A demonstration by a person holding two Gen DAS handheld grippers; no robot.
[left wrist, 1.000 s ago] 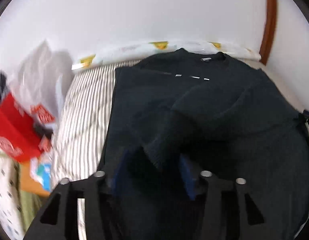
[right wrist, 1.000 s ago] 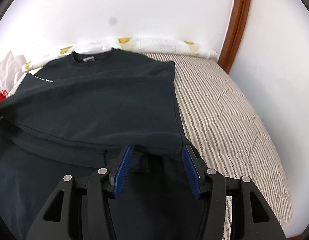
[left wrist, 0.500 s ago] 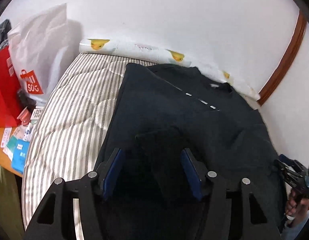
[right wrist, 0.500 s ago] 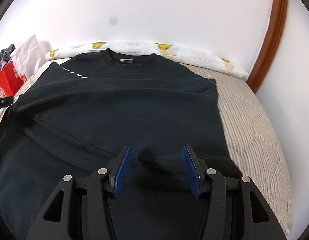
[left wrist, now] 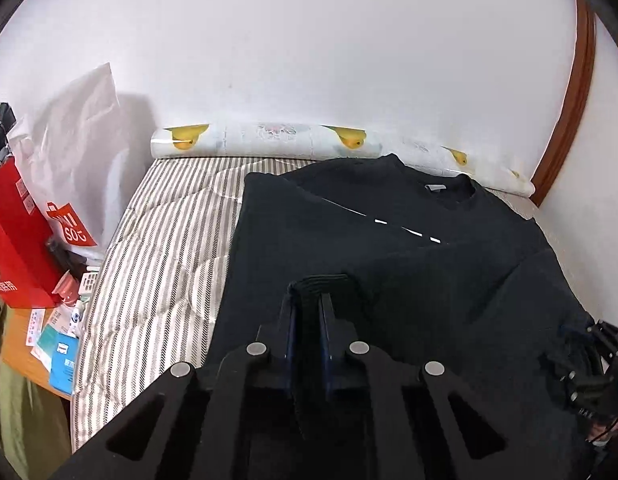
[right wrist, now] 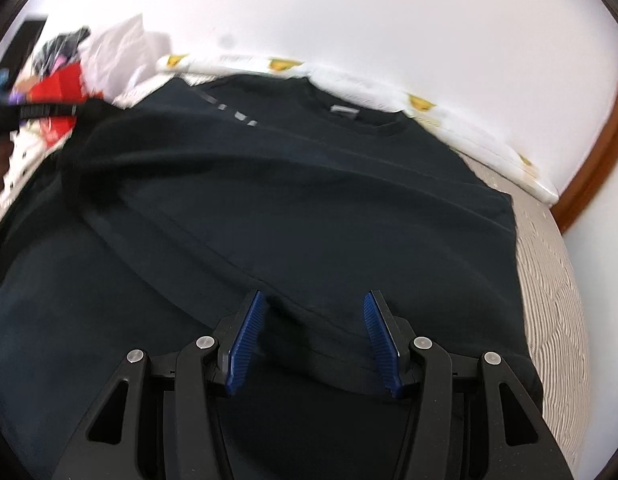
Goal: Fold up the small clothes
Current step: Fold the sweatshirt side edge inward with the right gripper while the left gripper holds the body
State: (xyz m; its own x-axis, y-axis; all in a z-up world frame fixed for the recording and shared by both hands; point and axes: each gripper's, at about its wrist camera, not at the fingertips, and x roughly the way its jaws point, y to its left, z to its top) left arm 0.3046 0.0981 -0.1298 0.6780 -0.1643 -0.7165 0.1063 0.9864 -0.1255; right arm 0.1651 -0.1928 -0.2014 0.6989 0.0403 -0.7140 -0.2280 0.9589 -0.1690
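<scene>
garment count: one dark sweatshirt [left wrist: 389, 248], spread on the striped bed [left wrist: 157, 248]; fills centre and right of the left wrist view, collar at upper right by the wall
sweatshirt, right wrist view: same one [right wrist: 309, 200], fills most of the frame, collar at upper centre, picture blurred
sleeves: cuff of one sleeve [left wrist: 325, 284] folded in over the body, lower centre of the left view
grippers: two
left gripper [left wrist: 309, 312]: lower centre of its frame, pitched down toward the bed; fingers drawn together, clamped on the ribbed cuff, cloth bunched between the blue pads
right gripper [right wrist: 313, 336]: lower centre of its frame, pitched down over the sweatshirt's lower part; fingers apart, a folded hem edge runs under the gap, pads not pressing on cloth
right gripper seen from left view: dark body at the lower right edge [left wrist: 589, 360], finger state there can't be told
bolster: one, white with yellow duck print [left wrist: 269, 140], along the wall behind the collar
bags: one red [left wrist: 17, 240], one white [left wrist: 73, 152], left edge of the left view
clutter: small packets and cards at lower left [left wrist: 61, 340], count unclear
door frame: one brown curved strip, upper right [left wrist: 569, 92]
</scene>
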